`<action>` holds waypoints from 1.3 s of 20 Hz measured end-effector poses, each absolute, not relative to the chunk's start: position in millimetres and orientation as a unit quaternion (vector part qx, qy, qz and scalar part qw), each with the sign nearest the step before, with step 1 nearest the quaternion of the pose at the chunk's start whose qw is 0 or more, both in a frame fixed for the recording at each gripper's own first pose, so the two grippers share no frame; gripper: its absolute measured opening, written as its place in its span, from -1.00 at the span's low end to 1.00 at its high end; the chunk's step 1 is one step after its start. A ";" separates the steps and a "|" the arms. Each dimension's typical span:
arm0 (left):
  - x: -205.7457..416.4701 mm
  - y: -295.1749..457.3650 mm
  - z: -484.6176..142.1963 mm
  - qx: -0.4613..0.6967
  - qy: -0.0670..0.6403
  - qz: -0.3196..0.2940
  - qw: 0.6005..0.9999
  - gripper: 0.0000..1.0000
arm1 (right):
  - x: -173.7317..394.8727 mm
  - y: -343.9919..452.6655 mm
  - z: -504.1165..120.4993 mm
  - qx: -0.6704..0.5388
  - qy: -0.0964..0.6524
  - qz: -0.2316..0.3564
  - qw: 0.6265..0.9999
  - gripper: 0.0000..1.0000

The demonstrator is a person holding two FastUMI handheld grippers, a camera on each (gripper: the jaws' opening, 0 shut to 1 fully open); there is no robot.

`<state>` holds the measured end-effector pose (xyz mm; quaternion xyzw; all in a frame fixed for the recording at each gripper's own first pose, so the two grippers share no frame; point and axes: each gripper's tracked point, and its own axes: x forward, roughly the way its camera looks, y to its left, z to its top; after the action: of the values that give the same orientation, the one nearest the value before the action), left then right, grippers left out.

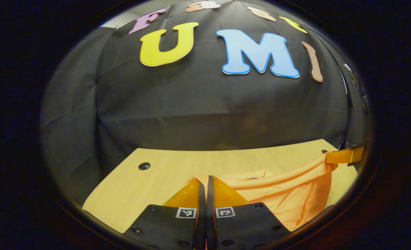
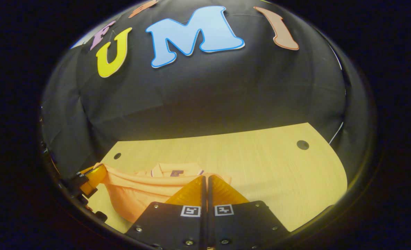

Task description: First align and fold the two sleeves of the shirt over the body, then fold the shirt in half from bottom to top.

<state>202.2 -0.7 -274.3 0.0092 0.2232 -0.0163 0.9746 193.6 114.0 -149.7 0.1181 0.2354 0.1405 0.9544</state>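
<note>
The orange shirt lies on the wooden table, its collar toward the back. One edge is lifted and stretched like a band between the two grippers. In the left gripper view my left gripper is shut, with the cloth's edge running into its tips. The right gripper shows at the far right of that view, pinching the other end. In the right gripper view my right gripper is shut on the shirt, and the left gripper holds the far end at the lower left.
The black cloth wall stands close behind the table's far edge. The table has small dark holes near its back corners. Bare wood stretches right of the shirt in the right gripper view.
</note>
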 end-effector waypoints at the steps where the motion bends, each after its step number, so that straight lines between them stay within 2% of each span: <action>1: 208.0 -3.0 -277.7 0.013 0.222 -0.021 0.975 -0.87 | 199.6 118.5 -149.3 0.121 0.235 0.139 0.955 -0.99; 7: 256.3 7.3 -287.9 0.015 0.211 -0.018 0.977 -0.88 | 244.0 132.3 -156.3 0.102 0.235 0.127 0.958 -0.99; 13: 289.8 13.1 -325.2 0.037 0.231 -0.015 0.972 -0.87 | 275.7 144.2 -171.0 0.074 0.239 0.119 0.961 -0.99; 21: 295.3 19.7 -361.2 0.045 0.263 -0.012 0.964 -0.87 | 280.5 148.9 -198.1 0.033 0.257 0.111 0.959 -0.99; 26: 288.2 23.8 -368.7 0.043 0.282 -0.012 0.959 -0.81 | 277.5 152.7 -203.0 0.022 0.270 0.114 0.956 -0.90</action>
<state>288.2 23.8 -368.7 0.0430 0.2815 -0.0120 0.9585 277.5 152.7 -203.0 0.0224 0.2698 0.1141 0.9559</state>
